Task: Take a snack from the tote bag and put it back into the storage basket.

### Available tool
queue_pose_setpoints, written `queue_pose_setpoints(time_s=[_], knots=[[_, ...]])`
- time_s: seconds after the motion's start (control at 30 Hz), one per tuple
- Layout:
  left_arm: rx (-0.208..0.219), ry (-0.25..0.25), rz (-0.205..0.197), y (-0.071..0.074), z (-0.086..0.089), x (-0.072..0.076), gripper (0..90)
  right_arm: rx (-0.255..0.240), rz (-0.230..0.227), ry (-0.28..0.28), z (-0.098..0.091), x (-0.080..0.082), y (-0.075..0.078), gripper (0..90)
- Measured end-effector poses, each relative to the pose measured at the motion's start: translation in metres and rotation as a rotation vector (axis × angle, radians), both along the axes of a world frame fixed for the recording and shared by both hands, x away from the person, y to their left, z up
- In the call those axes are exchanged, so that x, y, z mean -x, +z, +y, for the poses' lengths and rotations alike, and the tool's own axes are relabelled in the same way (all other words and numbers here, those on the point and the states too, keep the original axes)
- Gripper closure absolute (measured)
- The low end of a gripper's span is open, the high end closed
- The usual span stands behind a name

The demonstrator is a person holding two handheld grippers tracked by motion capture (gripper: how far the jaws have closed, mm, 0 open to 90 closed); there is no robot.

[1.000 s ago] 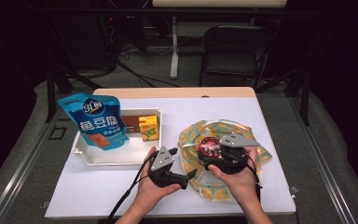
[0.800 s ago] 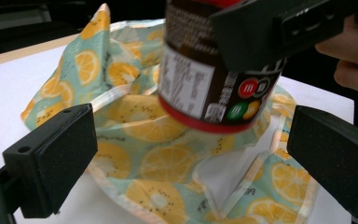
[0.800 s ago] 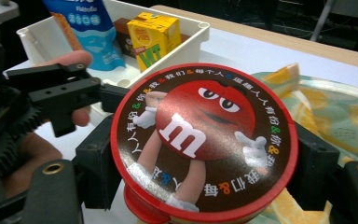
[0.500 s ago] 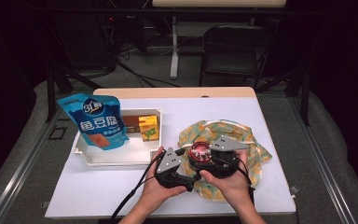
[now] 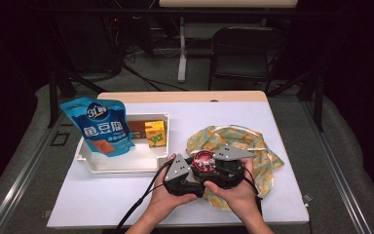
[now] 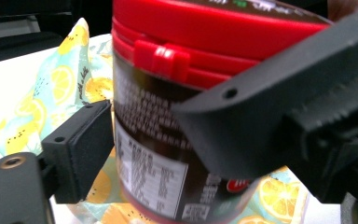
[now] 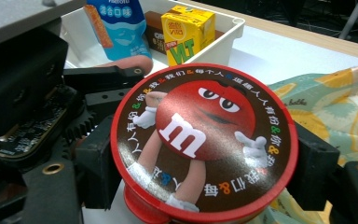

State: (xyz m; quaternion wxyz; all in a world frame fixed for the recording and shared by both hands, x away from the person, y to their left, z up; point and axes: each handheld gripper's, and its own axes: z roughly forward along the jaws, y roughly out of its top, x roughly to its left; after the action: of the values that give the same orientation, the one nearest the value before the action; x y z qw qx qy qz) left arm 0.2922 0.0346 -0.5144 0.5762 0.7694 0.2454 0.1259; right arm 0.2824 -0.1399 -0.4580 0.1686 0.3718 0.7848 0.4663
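Observation:
A brown M&M's can [image 5: 205, 161] with a red lid is held upright just above a lemon-patterned cloth [image 5: 258, 146]. My right gripper [image 5: 213, 168] is shut on it, with a black pad on each side of the can [image 7: 205, 140] just under the lid. My left gripper [image 5: 193, 170] comes in from the left. Its jaws have just been closing with the can [image 6: 168, 154] between them. The left pad [image 6: 81, 149] lies against the can's labelled wall. The other jaw covers part of the can's right side.
A white tray [image 5: 121, 166] stands to the left of the cloth. It holds a blue snack pouch [image 5: 100, 127], a yellow juice box [image 5: 156, 133] and a brown pack [image 5: 136, 130]. Cables trail off the table's near edge. Bare white tabletop lies at the near left.
The right gripper and the can have shifted slightly left and nearer, up against the left gripper. The left gripper's jaws have come in around the can.

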Motion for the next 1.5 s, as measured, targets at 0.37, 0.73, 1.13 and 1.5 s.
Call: queue_pose_setpoints(time_s=[0.37, 0.73, 1.13, 1.5], knots=[[-0.004, 0.0, -0.011, 0.0, -0.001, 0.0, 19.2, 0.0, 0.008, 0.013, 0.002, 0.0, -0.001, 25.0], [-0.024, 0.013, -0.025, 0.001, 0.002, 0.0, 25.1, -0.065, 0.013, 0.042, 0.0, -0.002, -0.001, 16.6], [-0.012, 0.094, 0.015, -0.002, 0.037, -0.01, 25.4, -0.15, -0.05, 0.08, -0.015, 0.002, 0.012, 15.6], [0.025, 0.137, 0.014, 0.004, 0.08, -0.009, 25.5, -0.137, -0.067, 0.019, -0.036, -0.002, 0.003, 17.2]])
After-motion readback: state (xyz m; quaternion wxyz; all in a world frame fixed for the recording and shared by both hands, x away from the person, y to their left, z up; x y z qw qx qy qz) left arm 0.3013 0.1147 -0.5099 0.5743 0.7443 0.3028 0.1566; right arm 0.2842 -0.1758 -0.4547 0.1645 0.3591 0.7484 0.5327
